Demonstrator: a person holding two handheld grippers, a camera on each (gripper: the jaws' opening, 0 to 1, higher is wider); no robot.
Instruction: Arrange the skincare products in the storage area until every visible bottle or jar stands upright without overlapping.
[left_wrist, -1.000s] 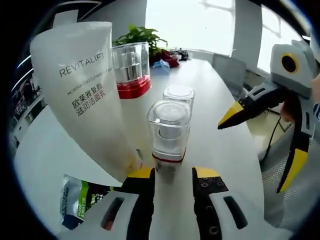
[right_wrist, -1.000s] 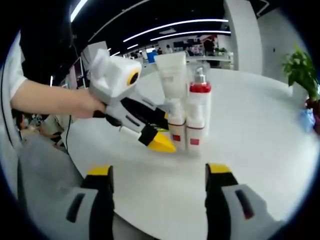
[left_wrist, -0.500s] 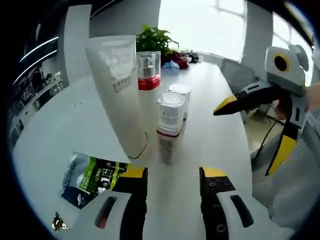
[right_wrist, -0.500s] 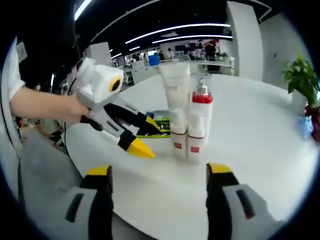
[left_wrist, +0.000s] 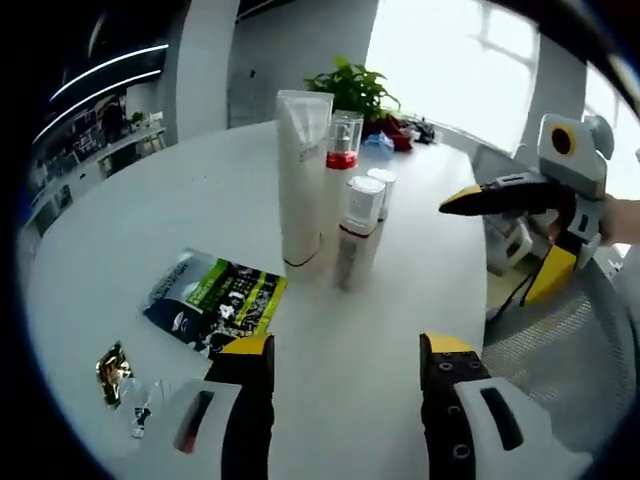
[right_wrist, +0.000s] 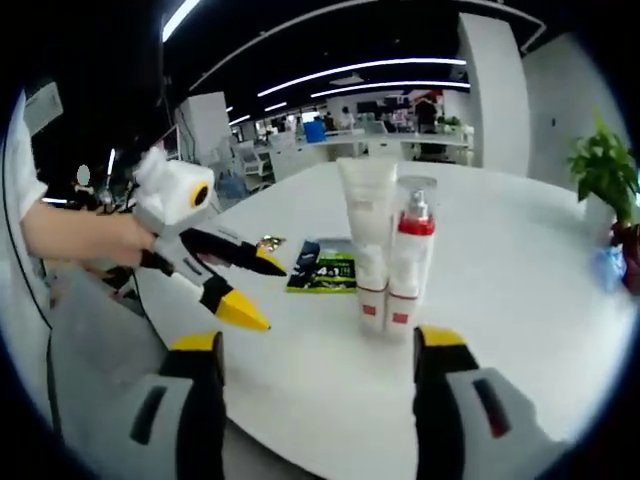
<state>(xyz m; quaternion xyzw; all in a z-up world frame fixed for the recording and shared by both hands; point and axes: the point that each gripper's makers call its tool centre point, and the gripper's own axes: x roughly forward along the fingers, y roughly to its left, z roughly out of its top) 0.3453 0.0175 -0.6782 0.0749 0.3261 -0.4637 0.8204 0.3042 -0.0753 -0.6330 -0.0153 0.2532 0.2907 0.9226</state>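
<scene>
Left gripper (left_wrist: 345, 352) hangs low over the near part of the white table (left_wrist: 120, 230), jaws set wide apart with nothing between them; in the right gripper view it shows at the left, held by a hand (right_wrist: 85, 240), well short of the products. Right gripper (right_wrist: 318, 350) likewise spread wide and empty at the near table edge; in the left gripper view it sits off to the right, clear of everything. Judgement: the step in hand looks like a check of the finished row, so the sound move is to keep both tools off the cluster, since a tall tube standing on its cap would tip at a light knock. Near-left of the left gripper lie a small crumpled wrapper (left_wrist: 114, 366) and, just beyond, a flat green-and-dark sachet (left_wrist: 214, 299); whether the sachet counts as a target I cannot tell. Farther on, ahead of both grippers, the products stand upright in a tight group: a small clear-capped bottle (left_wrist: 358, 232) nearest, a second small one (left_wrist: 381, 190) behind it, the tall white tube (left_wrist: 301, 180) to the left, the red-collared pump bottle (left_wrist: 341, 172) close beside it. A plant (left_wrist: 352, 88) stands at the far end.
</scene>
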